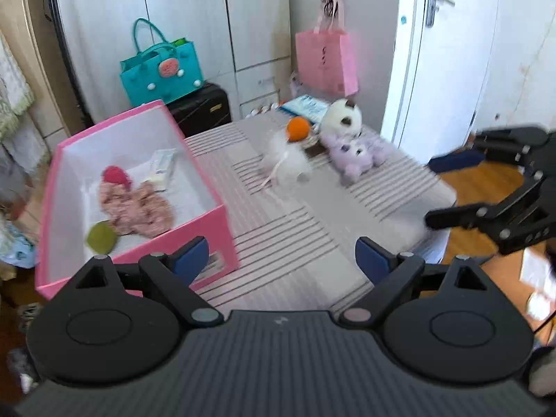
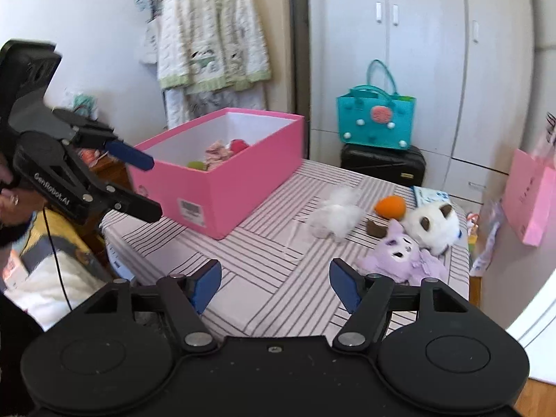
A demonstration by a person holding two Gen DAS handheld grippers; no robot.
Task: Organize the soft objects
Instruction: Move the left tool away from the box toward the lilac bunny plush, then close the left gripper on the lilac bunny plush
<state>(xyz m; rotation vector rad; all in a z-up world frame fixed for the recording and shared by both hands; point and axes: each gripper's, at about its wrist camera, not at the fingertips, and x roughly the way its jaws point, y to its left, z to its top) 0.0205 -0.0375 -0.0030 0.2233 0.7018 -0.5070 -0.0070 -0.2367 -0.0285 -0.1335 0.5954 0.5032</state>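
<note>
Striped table [image 2: 278,278] (pink box [image 2: 222,187], plush toys [image 2: 403,253])

Bright daylight, motion blur, fisheye warping

Blurred in the left wrist view: white fluffy toy [image 1: 290,161] and purple plush [image 1: 358,154] at upper centre. Cut off at right edge: right gripper [image 1: 448,187]. Box contents [image 2: 219,153] half hidden behind pink box [image 2: 222,187] wall.

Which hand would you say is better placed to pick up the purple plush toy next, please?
Right, probably. The right tool is open and empty, with the purple plush toy just beyond its right finger. The left tool, also open, sits beside the pink box, farther from it.
</note>
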